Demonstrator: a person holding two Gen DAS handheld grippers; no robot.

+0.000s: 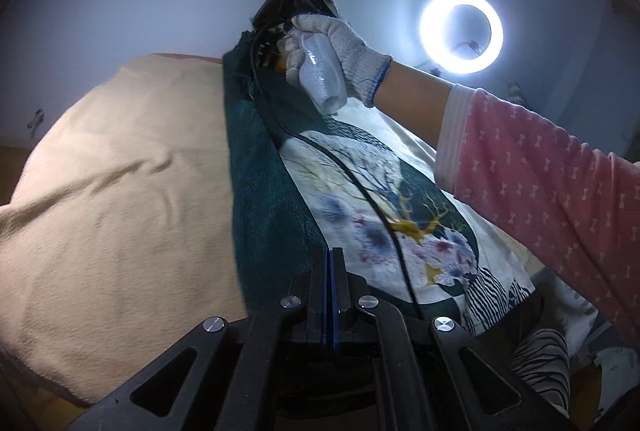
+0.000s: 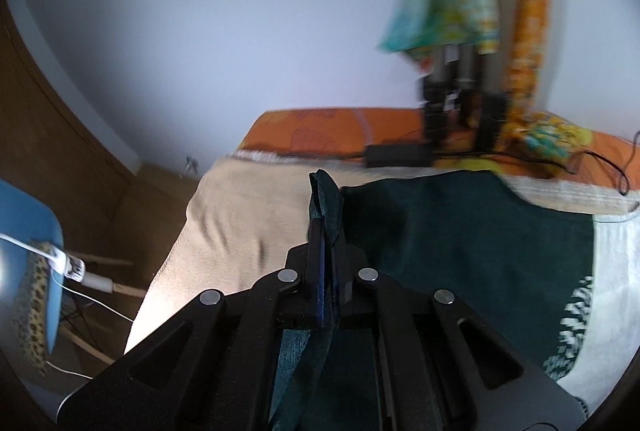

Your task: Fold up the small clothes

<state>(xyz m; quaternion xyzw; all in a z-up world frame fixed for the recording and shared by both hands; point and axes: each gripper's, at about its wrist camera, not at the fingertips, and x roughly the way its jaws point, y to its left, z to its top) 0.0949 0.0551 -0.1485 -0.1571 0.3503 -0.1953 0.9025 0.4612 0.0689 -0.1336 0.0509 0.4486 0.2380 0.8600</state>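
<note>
Black linkage arms fill the bottom of both views. On the right claw (image 2: 326,231), the 2 fingers pinch a twisted fold of the dark green cloth (image 2: 460,251), which spreads to the right over a cream blanket (image 2: 240,223) on the bed. Seen from the left wrist, the left claw (image 1: 330,263) has its fingers pressed together at the cloth's edge; it looks as though fabric is caught between them, but I cannot tell for sure. Beyond it, a gloved right hand (image 1: 340,47) grips the other tool's white handle. A ring light (image 1: 460,31) glows behind.
</note>
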